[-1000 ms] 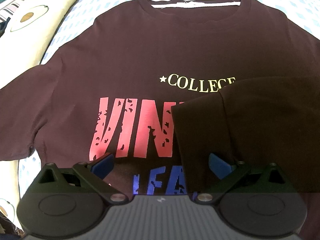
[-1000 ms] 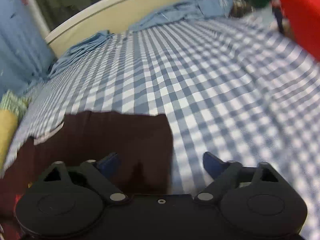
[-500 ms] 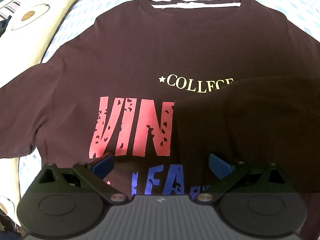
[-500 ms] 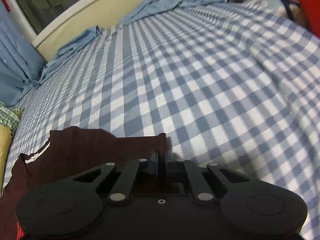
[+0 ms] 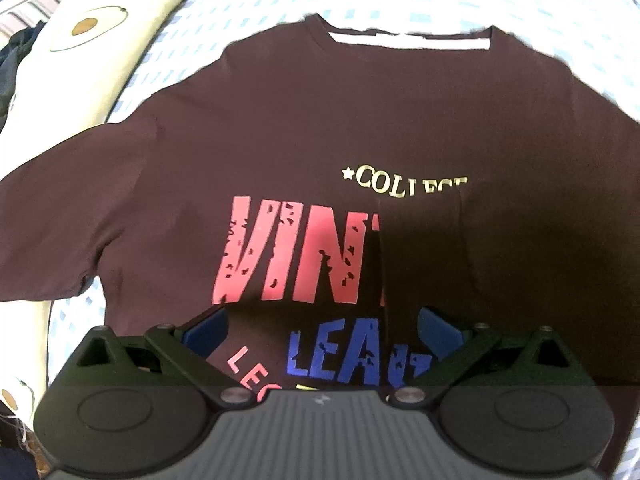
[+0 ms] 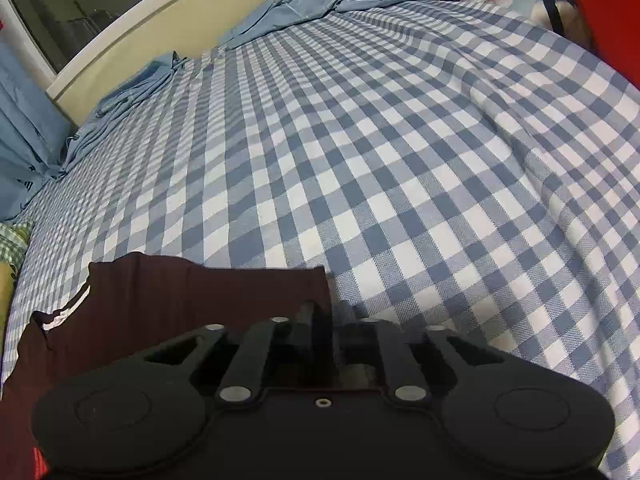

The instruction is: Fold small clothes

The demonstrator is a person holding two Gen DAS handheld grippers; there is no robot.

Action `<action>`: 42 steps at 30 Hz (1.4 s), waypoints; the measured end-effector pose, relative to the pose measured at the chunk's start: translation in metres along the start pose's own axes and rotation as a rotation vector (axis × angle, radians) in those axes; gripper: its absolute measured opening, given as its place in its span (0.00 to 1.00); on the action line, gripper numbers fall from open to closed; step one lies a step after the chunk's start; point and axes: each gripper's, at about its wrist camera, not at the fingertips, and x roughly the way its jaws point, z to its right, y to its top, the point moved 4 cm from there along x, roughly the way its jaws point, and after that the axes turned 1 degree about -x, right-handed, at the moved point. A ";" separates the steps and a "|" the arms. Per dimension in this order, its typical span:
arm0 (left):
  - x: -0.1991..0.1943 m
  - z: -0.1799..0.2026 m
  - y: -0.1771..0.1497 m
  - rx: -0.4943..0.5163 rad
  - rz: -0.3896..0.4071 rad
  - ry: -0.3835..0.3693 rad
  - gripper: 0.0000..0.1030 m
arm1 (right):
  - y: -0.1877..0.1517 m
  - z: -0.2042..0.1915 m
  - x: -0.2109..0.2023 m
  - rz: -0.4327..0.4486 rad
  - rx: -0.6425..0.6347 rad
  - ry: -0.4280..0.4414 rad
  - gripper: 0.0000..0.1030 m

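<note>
One shirt [image 5: 280,152] flat on the bed [image 6: 400,160], right sleeve folded inward. Left gripper [image 5: 320,326] spread, empty, hovering. Right gripper [image 6: 320,320] nearly together on the shirt's edge, jaws easing apart, likely releasing.

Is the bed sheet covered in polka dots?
No, the bed sheet has blue and white checks all over.

a blue-checked bed [image 6: 400,168] carries a flat maroon t-shirt [image 5: 280,140] and pillow [image 5: 100,40].
</note>
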 end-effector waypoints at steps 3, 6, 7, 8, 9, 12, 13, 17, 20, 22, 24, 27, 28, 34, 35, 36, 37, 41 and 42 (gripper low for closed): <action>-0.018 -0.008 0.002 -0.038 0.016 -0.028 0.99 | 0.003 -0.004 -0.017 0.038 -0.042 0.003 0.64; -0.036 -0.016 0.003 -0.074 0.035 -0.052 0.99 | -0.002 -0.014 -0.037 0.077 -0.100 0.022 0.77; -0.041 -0.019 0.003 -0.083 0.043 -0.057 0.99 | -0.003 -0.018 -0.043 0.085 -0.116 0.028 0.83; -0.046 -0.022 0.003 -0.090 0.050 -0.059 0.99 | -0.006 -0.023 -0.050 0.095 -0.136 0.038 0.86; -0.050 -0.025 0.003 -0.096 0.058 -0.058 0.99 | -0.009 -0.028 -0.056 0.101 -0.154 0.049 0.92; -0.063 -0.036 0.002 -0.108 0.076 -0.049 0.99 | -0.021 -0.048 -0.071 0.104 -0.207 0.081 0.99; -0.067 -0.041 0.001 -0.111 0.080 -0.046 0.99 | -0.025 -0.055 -0.076 0.099 -0.221 0.092 0.99; -0.077 -0.061 -0.002 -0.130 0.098 -0.050 0.99 | -0.045 -0.088 -0.090 0.038 -0.262 0.108 0.99; -0.078 -0.080 -0.003 -0.145 0.104 -0.055 0.99 | -0.060 -0.114 -0.097 -0.027 -0.262 0.113 0.99; -0.076 -0.093 -0.003 -0.152 0.104 -0.062 0.99 | -0.070 -0.133 -0.101 -0.076 -0.267 0.113 0.99; -0.072 -0.108 -0.002 -0.154 0.104 -0.069 0.99 | -0.083 -0.154 -0.107 -0.114 -0.274 0.109 0.99; -0.064 -0.134 0.000 -0.148 0.102 -0.085 0.99 | -0.101 -0.188 -0.115 -0.184 -0.285 0.099 0.99; -0.062 -0.142 0.001 -0.142 0.098 -0.091 0.99 | -0.108 -0.201 -0.118 -0.204 -0.292 0.085 0.99; -0.048 -0.209 -0.002 -0.135 0.118 -0.074 0.99 | -0.140 -0.266 -0.144 -0.242 -0.325 0.032 0.99; -0.046 -0.222 -0.004 -0.139 0.121 -0.066 0.99 | -0.146 -0.279 -0.151 -0.239 -0.323 0.042 0.99; -0.043 -0.237 -0.006 -0.144 0.125 -0.055 0.99 | -0.151 -0.288 -0.155 -0.236 -0.323 0.045 0.99; -0.040 -0.253 -0.009 -0.151 0.126 -0.041 0.99 | -0.156 -0.297 -0.159 -0.233 -0.324 0.046 0.99; -0.031 -0.316 -0.020 -0.197 0.122 0.011 0.99 | -0.177 -0.336 -0.174 -0.212 -0.354 0.045 1.00; -0.030 -0.332 -0.024 -0.211 0.122 0.024 0.99 | -0.182 -0.345 -0.176 -0.206 -0.367 0.046 1.00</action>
